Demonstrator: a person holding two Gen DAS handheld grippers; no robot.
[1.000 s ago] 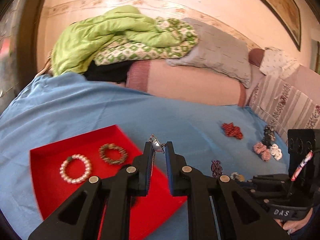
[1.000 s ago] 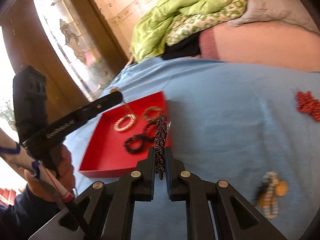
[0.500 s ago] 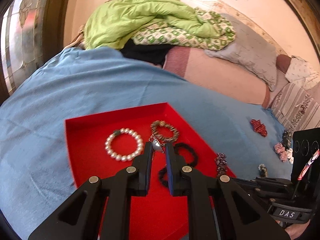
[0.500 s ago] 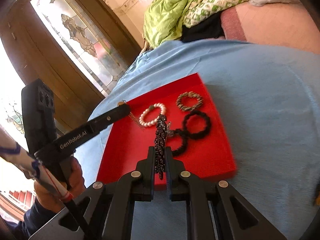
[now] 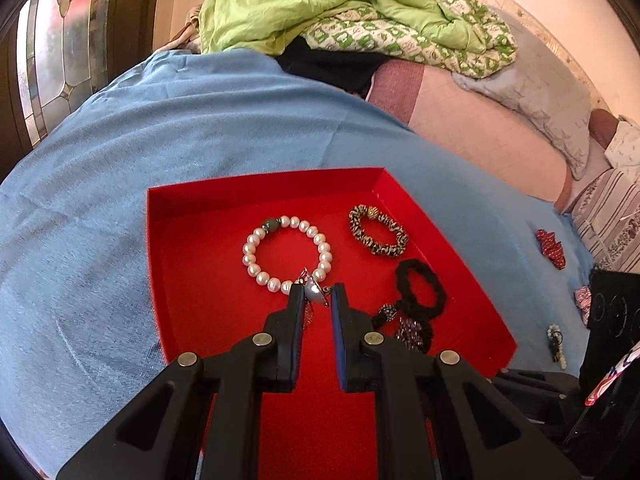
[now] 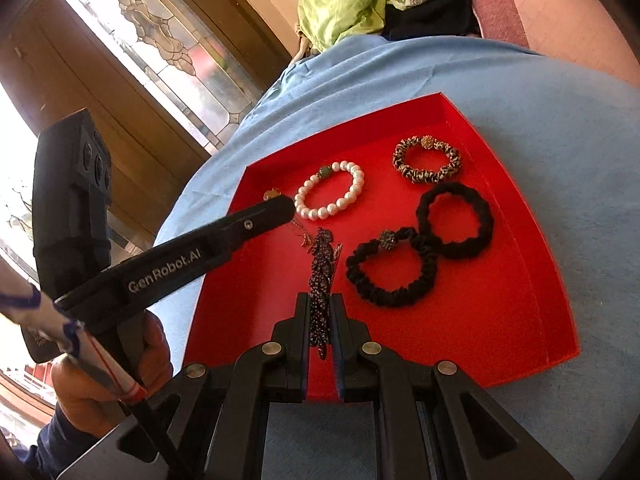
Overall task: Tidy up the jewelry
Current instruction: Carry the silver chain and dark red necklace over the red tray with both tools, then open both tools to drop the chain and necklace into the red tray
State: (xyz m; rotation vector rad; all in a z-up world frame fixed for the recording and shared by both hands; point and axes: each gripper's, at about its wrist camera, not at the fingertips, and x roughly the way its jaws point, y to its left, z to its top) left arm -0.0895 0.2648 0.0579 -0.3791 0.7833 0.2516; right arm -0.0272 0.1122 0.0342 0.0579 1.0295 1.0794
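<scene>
A red tray [image 5: 208, 280] [image 6: 500, 320] lies on the blue cloth. In it are a pearl bracelet [image 5: 256, 268] [image 6: 357, 188], a leopard-print scrunchie [image 5: 384, 250] [image 6: 428, 177] and two black scrunchies [image 5: 438, 292] [image 6: 456, 250]. My left gripper [image 5: 316, 295] [image 6: 280, 204] hangs low over the tray beside the pearls, shut on a small silver pendant [image 5: 311, 290] with a thin chain dangling. My right gripper [image 6: 320, 304] is over the tray's near edge, shut on a dark beaded piece [image 6: 320, 268] that hangs towards the tray floor.
More loose jewelry lies on the blue cloth [image 5: 120, 160] to the right of the tray, such as a red piece [image 5: 552, 244]. Green bedding [image 5: 320, 0] is piled behind. A stained-glass door [image 6: 160, 48] stands to the left. A hand [image 6: 80, 392] holds the left gripper.
Both grippers have swung left and sunk, from beside the tray to over it. Each keeps its piece. The tray looks much nearer in both views.
</scene>
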